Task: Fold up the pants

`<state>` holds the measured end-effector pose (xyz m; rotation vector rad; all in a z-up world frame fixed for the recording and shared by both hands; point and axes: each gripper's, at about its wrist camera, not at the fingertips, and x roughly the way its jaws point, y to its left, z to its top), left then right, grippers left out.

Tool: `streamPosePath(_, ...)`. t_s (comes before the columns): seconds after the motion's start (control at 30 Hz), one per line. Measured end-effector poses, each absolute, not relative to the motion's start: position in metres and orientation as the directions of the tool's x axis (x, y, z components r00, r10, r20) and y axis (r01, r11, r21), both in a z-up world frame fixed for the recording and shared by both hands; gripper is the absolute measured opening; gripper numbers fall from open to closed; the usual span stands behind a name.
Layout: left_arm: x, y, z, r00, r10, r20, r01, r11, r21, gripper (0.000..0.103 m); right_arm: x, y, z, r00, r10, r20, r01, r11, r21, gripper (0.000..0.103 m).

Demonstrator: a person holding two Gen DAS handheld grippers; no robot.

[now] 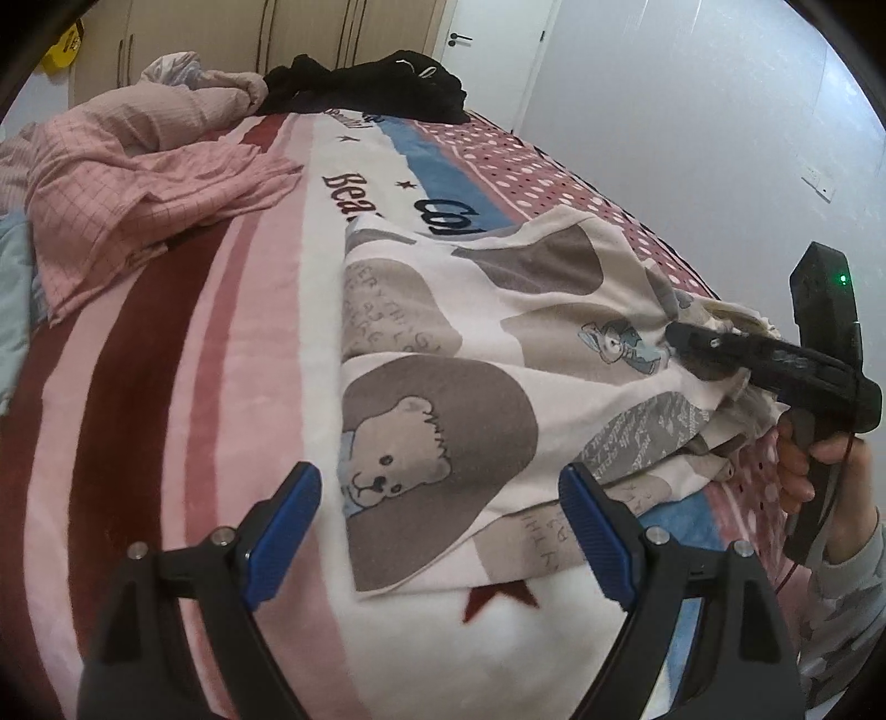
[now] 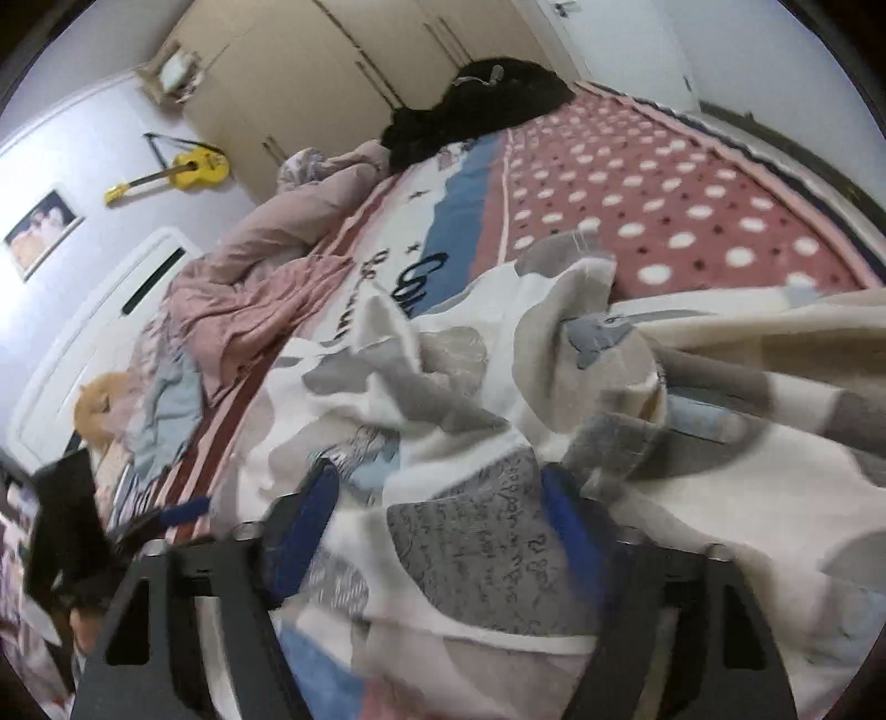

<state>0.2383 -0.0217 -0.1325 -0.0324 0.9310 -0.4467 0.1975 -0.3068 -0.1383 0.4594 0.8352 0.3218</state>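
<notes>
The pants (image 1: 487, 354) are cream with grey bear and heart prints and lie on the striped bed blanket (image 1: 166, 387). My left gripper (image 1: 440, 531) is open and empty, just above the near hem of the pants. My right gripper (image 1: 714, 346) shows in the left wrist view at the far right, over the bunched right edge of the pants. In the right wrist view the blue fingers (image 2: 310, 531) stand apart with crumpled pants fabric (image 2: 470, 543) lying between them; the view is blurred.
A pink checked garment (image 1: 144, 183) lies rumpled at the left of the bed. A black garment pile (image 1: 382, 83) sits at the far end. Wardrobe doors (image 1: 221, 39) stand behind. A yellow guitar (image 2: 177, 169) hangs on the wall.
</notes>
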Motion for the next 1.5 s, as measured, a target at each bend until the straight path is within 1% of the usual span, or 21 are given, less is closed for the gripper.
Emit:
streamPosePath(0.03,0.238,-0.021,-0.133,0.514,-0.385,-0.767,0.357,0.909,-0.216,0.085,0.198,-0.302,-0.138,0.636,0.423,-0.646,-0.084,0.869,0.487,0.009)
streamPosePath(0.23,0.237,-0.009,-0.127,0.531,-0.395,-0.749,0.343,0.909,-0.236,0.085,0.158,-0.283,-0.111,0.687,0.491,-0.536,-0.159,0.821,0.548,0.005)
streamPosePath(0.4,0.234,-0.008,-0.123,0.538,-0.402,-0.741,0.349,0.906,-0.239,0.085,0.132,-0.289,-0.106,0.76,0.347,-0.55,-0.072,0.885,0.459,0.005)
streamPosePath(0.53,0.234,-0.009,-0.123,0.535,-0.4,-0.744,0.349,0.907,-0.236,0.085,0.144,-0.307,-0.115,0.732,0.331,-0.596,-0.024,0.886,0.462,0.017)
streamPosePath(0.67,0.235,-0.009,-0.122,0.538,-0.397,-0.744,0.341,0.909,-0.239,0.085,0.171,-0.32,-0.111,0.713,0.323,-0.622,-0.045,0.907,0.419,0.046)
streamPosePath(0.73,0.236,-0.009,-0.122,0.538,-0.398,-0.743,0.342,0.909,-0.239,0.085,0.191,-0.326,-0.106,0.725,0.237,-0.646,-0.016,0.944,0.329,0.052)
streamPosePath(0.8,0.237,-0.009,-0.122,0.539,-0.394,-0.745,0.342,0.91,-0.235,0.085,0.208,-0.327,-0.11,0.684,0.21,-0.698,-0.011,0.96,0.278,0.065)
streamPosePath(0.87,0.238,-0.01,-0.123,0.536,-0.393,-0.747,0.339,0.911,-0.235,0.085,0.221,-0.326,-0.118,0.633,0.228,-0.74,-0.022,0.961,0.277,0.067)
streamPosePath(0.9,0.239,-0.01,-0.124,0.535,-0.393,-0.747,0.338,0.911,-0.237,0.085,0.223,-0.324,-0.122,0.614,0.294,-0.732,-0.057,0.942,0.33,0.066)
streamPosePath(0.93,0.24,-0.009,-0.125,0.535,-0.395,-0.747,0.338,0.91,-0.239,0.085,0.221,-0.321,-0.123,0.599,0.356,-0.718,-0.095,0.921,0.378,0.058)
streamPosePath(0.97,0.24,-0.01,-0.125,0.534,-0.395,-0.747,0.337,0.91,-0.24,0.085,0.218,-0.317,-0.123,0.587,0.392,-0.708,-0.121,0.907,0.402,0.042)
streamPosePath(1.0,0.241,-0.01,-0.125,0.534,-0.395,-0.748,0.335,0.911,-0.242,0.085,0.213,-0.31,-0.122,0.569,0.429,-0.701,-0.157,0.894,0.42,0.033)
streamPosePath(1.03,0.241,-0.01,-0.125,0.532,-0.395,-0.749,0.334,0.911,-0.243,0.085,0.209,-0.303,-0.12,0.563,0.433,-0.703,-0.179,0.895,0.408,0.019)
streamPosePath(1.07,0.241,-0.01,-0.125,0.532,-0.396,-0.748,0.336,0.91,-0.243,0.085,0.201,-0.293,-0.118,0.559,0.425,-0.712,-0.213,0.903,0.372,0.014)
streamPosePath(1.13,0.239,-0.009,-0.124,0.534,-0.396,-0.747,0.342,0.909,-0.238,0.085,0.194,-0.286,-0.115,0.554,0.383,-0.739,-0.218,0.923,0.316,0.014)
streamPosePath(1.2,0.238,-0.008,-0.124,0.538,-0.395,-0.745,0.342,0.91,-0.235,0.085,0.189,-0.288,-0.108,0.591,0.287,-0.754,-0.178,0.958,0.225,0.016)
streamPosePath(1.23,0.238,-0.007,-0.123,0.539,-0.395,-0.744,0.339,0.91,-0.238,0.085,0.186,-0.291,-0.103,0.623,0.236,-0.745,-0.156,0.972,0.177,0.03)
streamPosePath(1.27,0.239,-0.006,-0.123,0.539,-0.397,-0.743,0.337,0.91,-0.242,0.085,0.184,-0.294,-0.096,0.658,0.189,-0.729,-0.127,0.982,0.139,0.055)
streamPosePath(1.3,0.239,-0.005,-0.123,0.539,-0.399,-0.742,0.336,0.91,-0.245,0.085,0.185,-0.299,-0.089,0.688,0.174,-0.704,-0.112,0.985,0.134,0.059)
streamPosePath(1.4,0.24,-0.003,-0.123,0.541,-0.4,-0.74,0.331,0.91,-0.25,0.085,0.204,-0.296,-0.083,0.685,0.247,-0.685,-0.2,0.968,0.15,0.057)
streamPosePath(1.5,0.238,-0.002,-0.121,0.544,-0.401,-0.737,0.333,0.91,-0.249,0.085,0.227,-0.278,-0.091,0.674,0.218,-0.705,-0.272,0.962,0.037,0.05)
